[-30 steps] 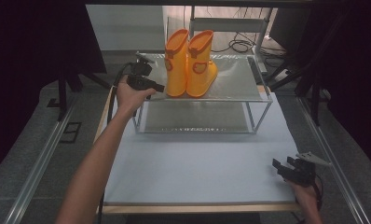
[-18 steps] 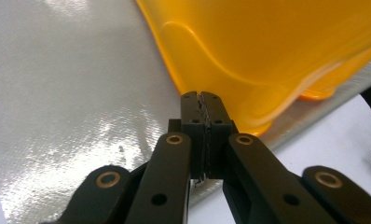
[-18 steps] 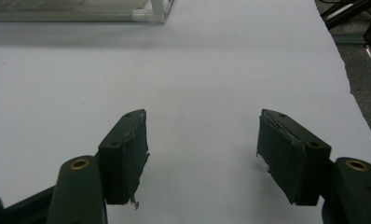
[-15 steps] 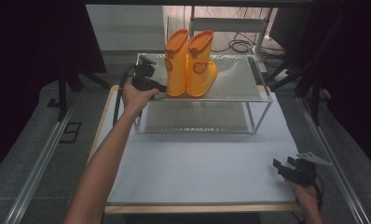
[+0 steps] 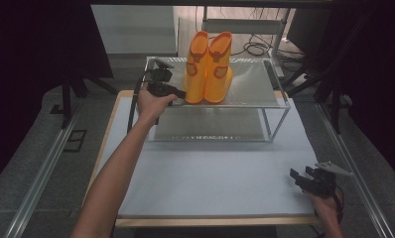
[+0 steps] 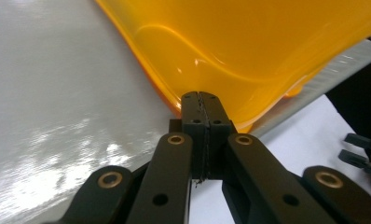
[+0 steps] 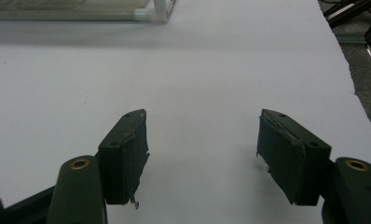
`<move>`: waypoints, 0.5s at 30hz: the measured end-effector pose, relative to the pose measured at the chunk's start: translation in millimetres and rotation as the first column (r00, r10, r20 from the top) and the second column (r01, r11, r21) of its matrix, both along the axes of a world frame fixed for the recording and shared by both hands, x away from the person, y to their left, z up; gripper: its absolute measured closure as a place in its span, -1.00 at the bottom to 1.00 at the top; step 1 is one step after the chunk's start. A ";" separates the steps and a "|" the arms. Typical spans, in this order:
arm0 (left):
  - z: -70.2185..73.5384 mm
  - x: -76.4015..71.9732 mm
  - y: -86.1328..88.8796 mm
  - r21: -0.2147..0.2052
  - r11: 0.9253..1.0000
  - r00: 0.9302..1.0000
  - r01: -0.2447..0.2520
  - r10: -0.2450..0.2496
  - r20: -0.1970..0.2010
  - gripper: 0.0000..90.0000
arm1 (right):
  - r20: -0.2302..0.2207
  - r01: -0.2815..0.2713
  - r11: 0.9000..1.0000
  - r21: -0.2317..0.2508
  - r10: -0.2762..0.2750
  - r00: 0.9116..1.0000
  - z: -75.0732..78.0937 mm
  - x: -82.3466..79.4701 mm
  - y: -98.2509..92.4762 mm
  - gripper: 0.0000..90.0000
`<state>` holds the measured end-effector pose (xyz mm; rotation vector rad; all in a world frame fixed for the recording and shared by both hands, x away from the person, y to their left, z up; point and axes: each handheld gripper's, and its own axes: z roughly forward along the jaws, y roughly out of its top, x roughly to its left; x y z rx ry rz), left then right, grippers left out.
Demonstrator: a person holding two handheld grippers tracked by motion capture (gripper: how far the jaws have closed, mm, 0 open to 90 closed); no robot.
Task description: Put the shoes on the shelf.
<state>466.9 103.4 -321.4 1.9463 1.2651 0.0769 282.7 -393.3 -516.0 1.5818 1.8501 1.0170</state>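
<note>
Since the earlier frame, the left gripper (image 5: 178,91) had edged up against the orange boots (image 5: 209,68) on the shelf (image 5: 255,84). In the left gripper view its jaws met, empty, at the boot's (image 6: 249,51) sole edge. The right gripper's (image 7: 202,154) jaws gaped wide over the tabletop (image 7: 211,60).

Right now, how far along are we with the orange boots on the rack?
Done: little so far. Both orange boots stand upright, side by side, on the rack's top shelf. In hand: the left tongs are shut, tips against the nearer boot's lower edge; whether they pinch it is unclear. Left: probably moving both boots; the right tongs wait open over the table.
</note>
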 end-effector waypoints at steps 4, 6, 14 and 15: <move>-0.1 -0.1 -8.9 -0.015 1.000 1.000 0.016 -0.016 -0.006 0.99 | 0.000 -0.003 1.000 0.005 0.003 1.000 0.1 0.1 0.3 -0.26; 0.2 -0.3 -12.9 -0.017 1.000 1.000 0.023 -0.023 -0.005 1.00 | 0.000 -0.005 1.000 0.005 0.005 1.000 0.2 0.1 0.0 -0.26; 0.3 -0.2 -22.7 -0.030 0.999 0.999 0.031 -0.032 -0.008 1.00 | 0.002 -0.004 1.000 0.008 0.004 1.000 0.6 0.0 -0.3 -0.26; -0.2 -0.3 -22.0 -0.039 0.999 1.000 0.029 -0.029 -0.011 1.00 | 0.004 -0.005 1.000 0.007 0.005 1.000 0.6 0.1 -0.2 -0.26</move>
